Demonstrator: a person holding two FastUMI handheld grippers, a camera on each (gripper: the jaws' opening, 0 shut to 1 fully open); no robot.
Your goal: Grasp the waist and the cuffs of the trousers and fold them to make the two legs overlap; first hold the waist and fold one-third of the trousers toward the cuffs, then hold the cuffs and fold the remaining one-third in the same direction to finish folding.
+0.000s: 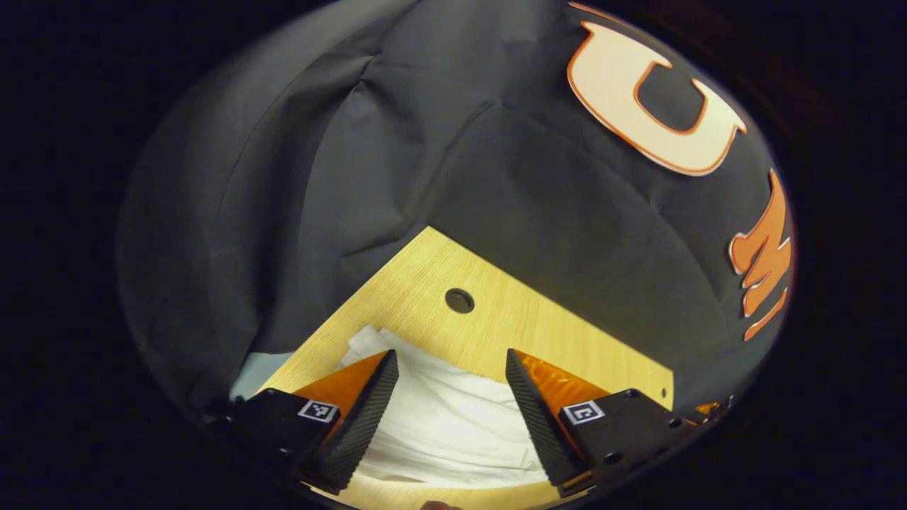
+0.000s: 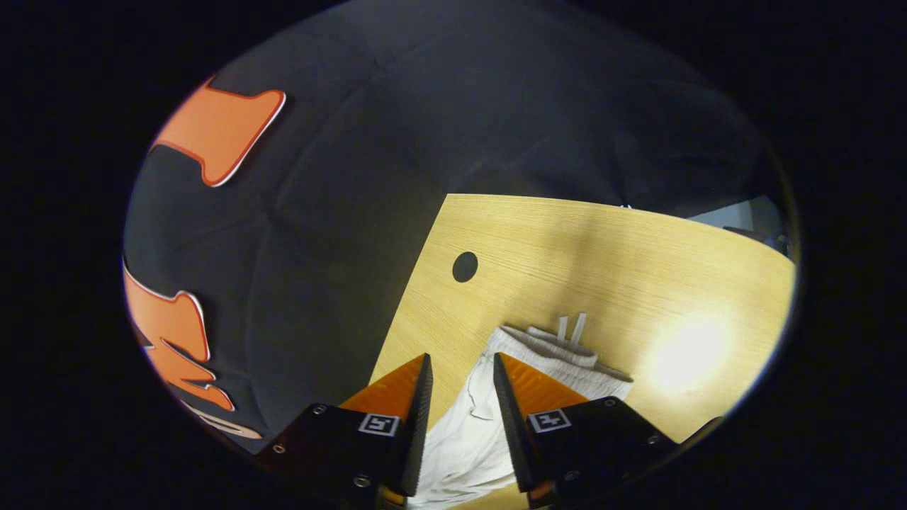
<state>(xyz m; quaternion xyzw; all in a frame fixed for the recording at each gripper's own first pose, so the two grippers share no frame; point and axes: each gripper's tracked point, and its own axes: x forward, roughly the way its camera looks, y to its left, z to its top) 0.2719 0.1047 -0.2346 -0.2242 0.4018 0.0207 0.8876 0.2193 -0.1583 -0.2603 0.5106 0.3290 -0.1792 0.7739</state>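
Likely still the opening step, with white trousers (image 1: 439, 418) low in frame on the wooden table (image 1: 496, 319), left gripper (image 1: 451, 368) jaws wide apart, right gripper (image 2: 460, 368) jaws narrowly apart near the drawstring waist (image 2: 560, 347); next: descend, pinch waist and cuffs.

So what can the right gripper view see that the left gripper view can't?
The right gripper view shows the trousers' waist end, with two drawstring ends lying on the wood, and a bright glare patch on the table. The left gripper view shows a plain white stretch of the trousers with no drawstrings, between its widely open tool. Both show the wooden table, its round hole, white cloth and open tool fingers; the right tool gapes less.
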